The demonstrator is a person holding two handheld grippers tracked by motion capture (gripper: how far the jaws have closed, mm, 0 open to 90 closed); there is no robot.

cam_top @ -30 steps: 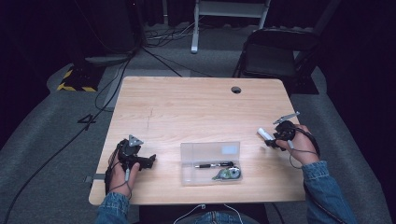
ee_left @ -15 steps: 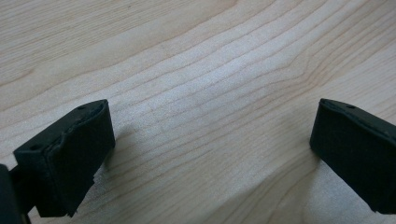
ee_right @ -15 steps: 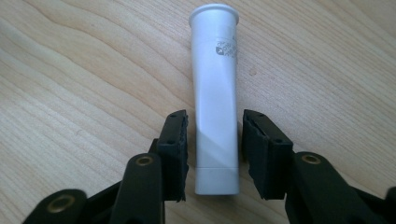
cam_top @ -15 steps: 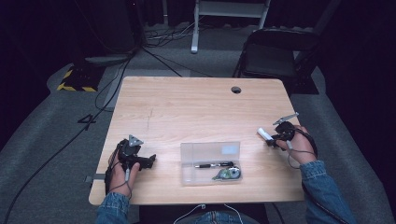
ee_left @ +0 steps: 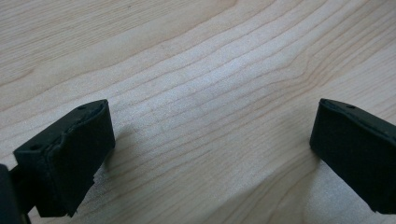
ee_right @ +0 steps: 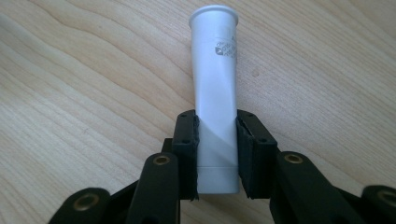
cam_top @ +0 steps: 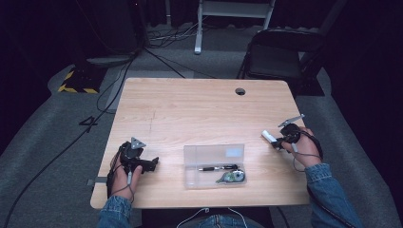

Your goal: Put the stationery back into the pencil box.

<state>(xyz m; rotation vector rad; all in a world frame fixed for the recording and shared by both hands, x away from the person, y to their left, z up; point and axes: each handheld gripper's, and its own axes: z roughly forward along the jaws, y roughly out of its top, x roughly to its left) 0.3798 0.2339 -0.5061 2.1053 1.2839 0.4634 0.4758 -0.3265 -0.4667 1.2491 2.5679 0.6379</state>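
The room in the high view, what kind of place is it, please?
Probably a recording studio or lab, not a home: a lone wooden table on grey carpet, black curtains around, cables trailing across the floor, a folding chair, and yellow-black hazard tape.

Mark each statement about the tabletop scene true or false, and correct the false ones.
1. The right gripper has its jaws closed on the white tube. True.
2. The left gripper grips a pen. False: its jaws stand apart over bare table.
3. The clear case lies between the two hands. True.
4. The clear case is empty. False: a black pen and a tape dispenser lie in it.
5. The white tube lies in the case. False: it is near the table's right edge.
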